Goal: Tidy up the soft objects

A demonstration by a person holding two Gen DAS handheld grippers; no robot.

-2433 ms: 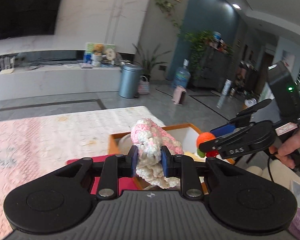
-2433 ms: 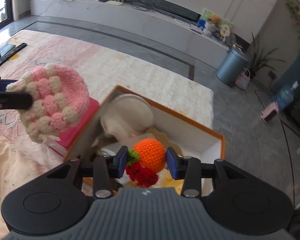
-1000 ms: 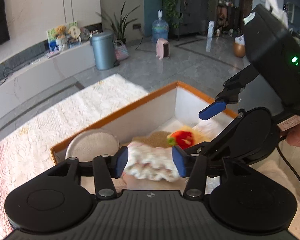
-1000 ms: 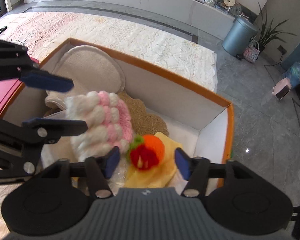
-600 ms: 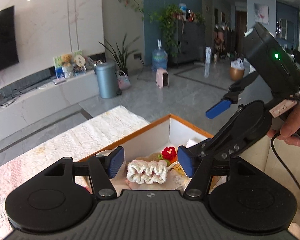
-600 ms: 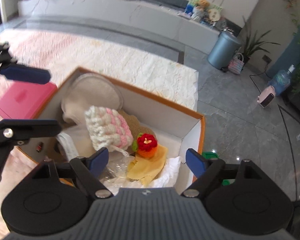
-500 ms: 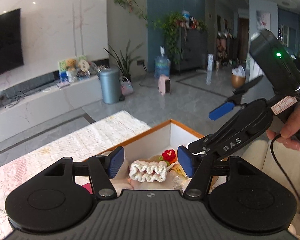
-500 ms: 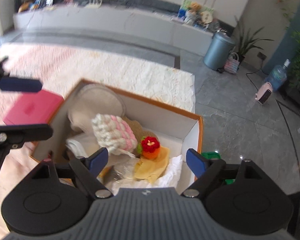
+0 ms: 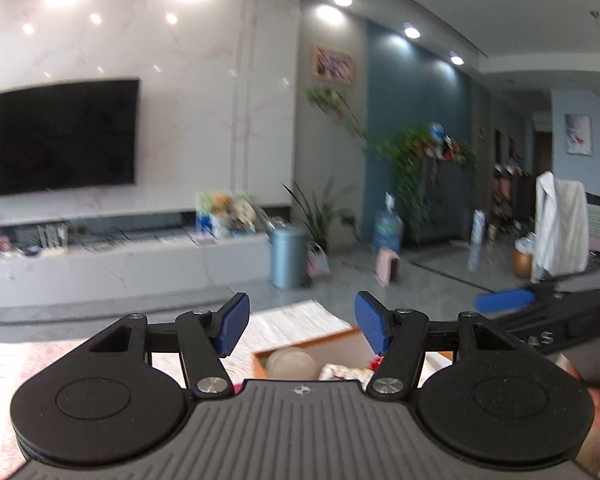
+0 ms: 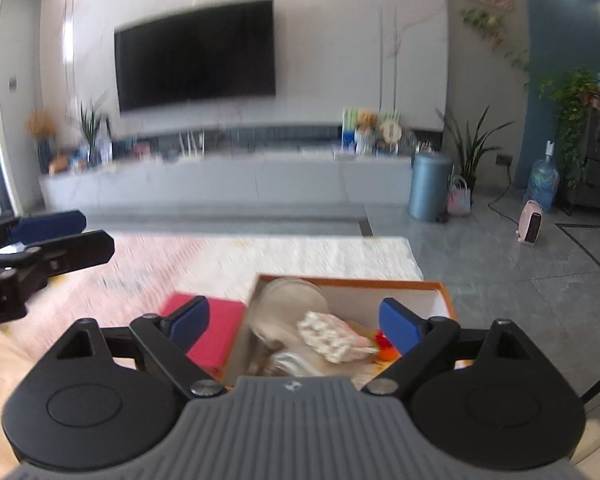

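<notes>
left hand-held gripper [image 9: 298,326] spread, holding nothing | right hand-held gripper [image 10: 296,322] spread, holding nothing | knitted hat [image 10: 332,336] lies in box [image 10: 380,282] beside red flower [image 10: 382,338]

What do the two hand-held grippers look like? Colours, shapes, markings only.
Both match. The left hand-held gripper and right hand-held gripper each have a ribbed grey housing with a small emblem, two round black discs, black linkage arms with silver pivot screws, and blue textured finger pads. Seen side-on from the left wrist view, the right unit shows white lettering ending "AS".
</notes>
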